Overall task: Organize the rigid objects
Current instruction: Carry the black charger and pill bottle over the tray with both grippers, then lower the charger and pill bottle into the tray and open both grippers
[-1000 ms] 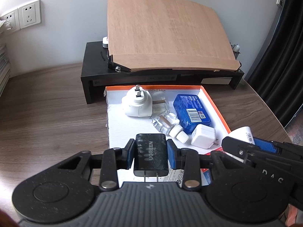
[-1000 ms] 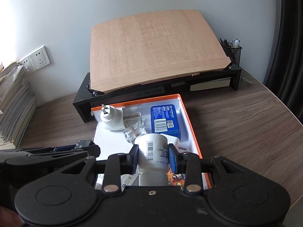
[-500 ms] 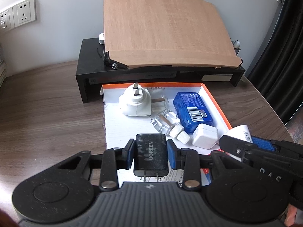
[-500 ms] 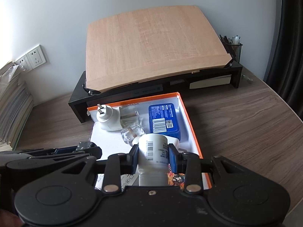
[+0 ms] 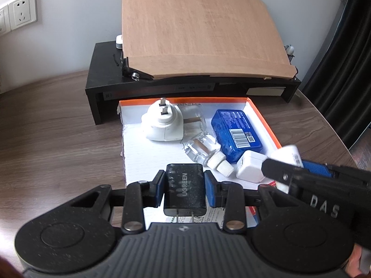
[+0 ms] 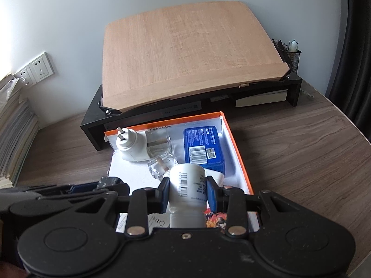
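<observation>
My left gripper is shut on a black UGREEN charger, prongs toward the camera, above the near end of an orange-rimmed white box. My right gripper is shut on a white bottle with a barcode, also over the box's near end. Inside the box lie a white round plug, a clear glass bottle with a white cap, a second clear bottle, a blue tin and a small white cube charger. In the left wrist view the right gripper comes in from the right.
A black desk riser behind the box carries a tilted wooden board. A mesh pen cup stands at its right end. Stacked papers sit at the left, wall sockets above, a dark curtain at the right.
Both grippers keep their holds. The views have shifted only slightly; the box and riser appear a little closer and lower in frame.
</observation>
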Action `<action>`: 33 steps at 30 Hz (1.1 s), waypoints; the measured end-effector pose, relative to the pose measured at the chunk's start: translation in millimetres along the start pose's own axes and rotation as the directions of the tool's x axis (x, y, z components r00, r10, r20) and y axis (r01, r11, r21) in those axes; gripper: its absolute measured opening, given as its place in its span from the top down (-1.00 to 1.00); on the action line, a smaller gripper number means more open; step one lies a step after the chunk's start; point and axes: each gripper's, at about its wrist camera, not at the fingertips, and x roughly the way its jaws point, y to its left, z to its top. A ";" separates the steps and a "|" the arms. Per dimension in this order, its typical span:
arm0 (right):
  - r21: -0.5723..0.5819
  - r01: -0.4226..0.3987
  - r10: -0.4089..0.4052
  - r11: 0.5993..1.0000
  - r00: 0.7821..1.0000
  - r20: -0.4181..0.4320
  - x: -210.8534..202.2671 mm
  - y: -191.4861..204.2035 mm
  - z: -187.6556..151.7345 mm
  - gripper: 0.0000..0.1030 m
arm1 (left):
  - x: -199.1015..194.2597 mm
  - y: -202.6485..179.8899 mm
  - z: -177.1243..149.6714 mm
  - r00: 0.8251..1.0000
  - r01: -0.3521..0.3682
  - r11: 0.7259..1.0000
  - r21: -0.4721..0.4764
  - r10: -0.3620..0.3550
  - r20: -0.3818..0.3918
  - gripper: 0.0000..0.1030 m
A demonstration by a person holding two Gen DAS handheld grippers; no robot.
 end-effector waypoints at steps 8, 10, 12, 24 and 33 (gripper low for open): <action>-0.010 0.004 -0.004 1.000 1.000 0.014 8.1 -1.7 16.6 0.22 | 7.9 -7.4 -1.5 0.999 0.035 0.999 0.033 -0.035 -0.019 0.30; -0.016 0.000 0.000 1.000 1.000 0.012 11.5 -1.9 20.2 0.22 | 8.7 -10.3 -0.8 0.999 0.040 0.998 0.045 -0.039 -0.018 0.30; -0.023 -0.005 0.005 1.000 1.000 0.007 14.8 -1.3 23.0 0.21 | 9.7 -13.2 0.2 0.999 0.048 0.997 0.056 -0.047 -0.017 0.30; -0.026 -0.043 0.043 0.999 0.999 0.004 22.9 -2.7 32.3 0.20 | 17.8 -24.9 2.0 0.996 0.082 0.992 0.093 -0.080 -0.027 0.30; -0.008 -0.008 0.009 1.000 0.998 0.059 3.5 -13.6 32.2 0.20 | 19.1 -29.1 6.7 0.993 0.114 0.990 0.080 -0.113 -0.020 0.31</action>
